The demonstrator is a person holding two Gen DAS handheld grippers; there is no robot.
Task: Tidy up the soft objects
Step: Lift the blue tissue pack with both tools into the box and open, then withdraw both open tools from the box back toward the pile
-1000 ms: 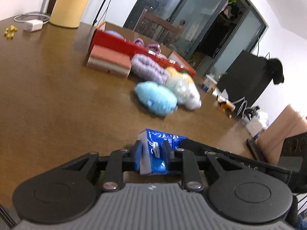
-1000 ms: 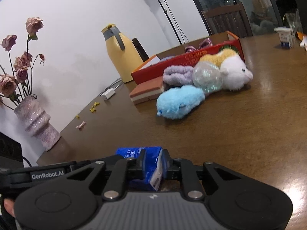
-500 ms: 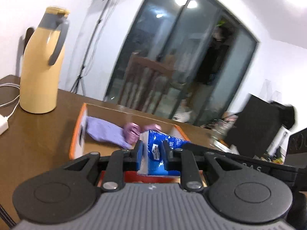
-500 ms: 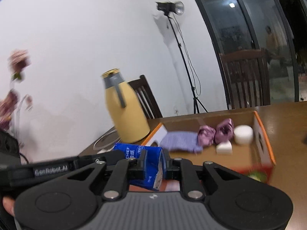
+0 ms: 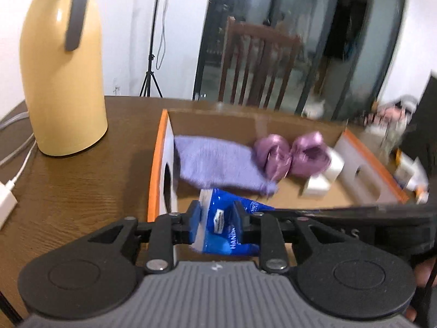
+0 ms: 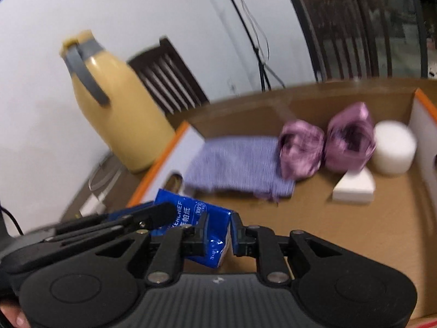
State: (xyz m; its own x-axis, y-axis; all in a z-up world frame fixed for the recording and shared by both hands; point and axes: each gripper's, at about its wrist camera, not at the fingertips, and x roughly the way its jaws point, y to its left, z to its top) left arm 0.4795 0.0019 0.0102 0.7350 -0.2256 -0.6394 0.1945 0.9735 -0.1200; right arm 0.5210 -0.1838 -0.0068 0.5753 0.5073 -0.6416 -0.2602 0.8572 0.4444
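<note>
A blue tissue pack [image 5: 235, 243] [image 6: 185, 213] hangs over the near left corner of an open cardboard box [image 5: 157, 164] [image 6: 245, 104]. My left gripper [image 5: 217, 218] grips one end and my right gripper [image 6: 218, 232] the other. Both pairs of jaws are opening, with the pack still between the pads. Inside the box lie a lavender knit cloth [image 5: 215, 164] [image 6: 237, 166], two purple satin pieces [image 5: 292, 155] [image 6: 325, 142], a white cylinder [image 6: 393, 147] and a white wedge [image 6: 353, 187]. The right gripper's body [image 5: 355, 210] crosses the left wrist view.
A yellow jug [image 5: 62, 76] [image 6: 114, 109] stands on the brown table left of the box. A white charger and cable [image 5: 5, 202] lie at the table's left edge. A wooden chair [image 5: 259, 63] and a light stand are behind the box.
Both grippers carried the tissue pack from low over the table to above the box. The plush toys have left view, and the box interior now fills the middle.
</note>
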